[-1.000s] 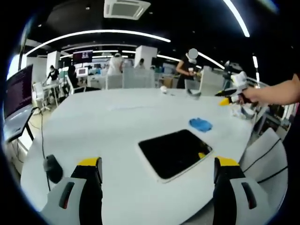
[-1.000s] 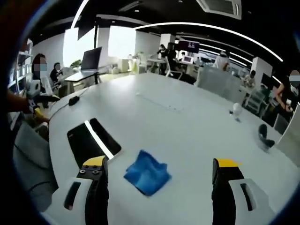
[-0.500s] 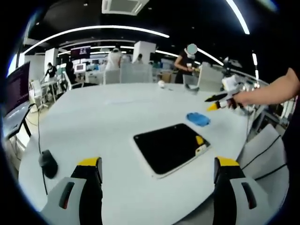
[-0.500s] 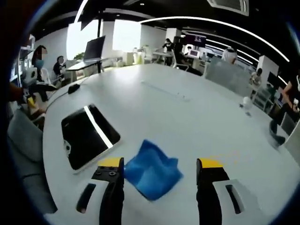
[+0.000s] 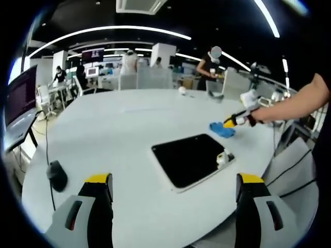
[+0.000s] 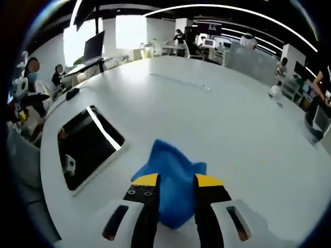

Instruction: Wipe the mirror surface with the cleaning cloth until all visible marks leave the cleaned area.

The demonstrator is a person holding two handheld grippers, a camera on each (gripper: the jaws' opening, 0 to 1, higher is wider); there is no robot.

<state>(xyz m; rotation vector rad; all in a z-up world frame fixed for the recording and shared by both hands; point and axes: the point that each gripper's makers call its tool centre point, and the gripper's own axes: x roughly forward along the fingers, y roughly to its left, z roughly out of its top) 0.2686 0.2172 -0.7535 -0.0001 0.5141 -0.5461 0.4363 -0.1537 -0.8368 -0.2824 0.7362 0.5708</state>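
A dark rectangular mirror (image 5: 190, 159) with a white frame lies flat on the white table (image 5: 119, 129); it also appears at the left of the right gripper view, mirror (image 6: 88, 144). The blue cleaning cloth (image 6: 173, 178) lies on the table beside the mirror, and my right gripper (image 6: 176, 182) is shut on it, its jaws pinching the cloth's near edge. In the left gripper view the cloth (image 5: 221, 129) sits past the mirror's far corner with the right gripper (image 5: 234, 121) on it, held by a person's arm. My left gripper (image 5: 173, 181) hangs open above the table's near edge, holding nothing.
A black computer mouse (image 5: 57, 175) with a cable lies at the table's left. A small white object (image 5: 182, 91) rests at the far side. A monitor (image 5: 20, 98) stands at the left. People and desks fill the office behind. A chair (image 5: 295, 165) stands at the right.
My right gripper has come down onto the blue cloth and its jaws have closed from wide open to pinching it. The left gripper stays open and the view shifted only slightly.
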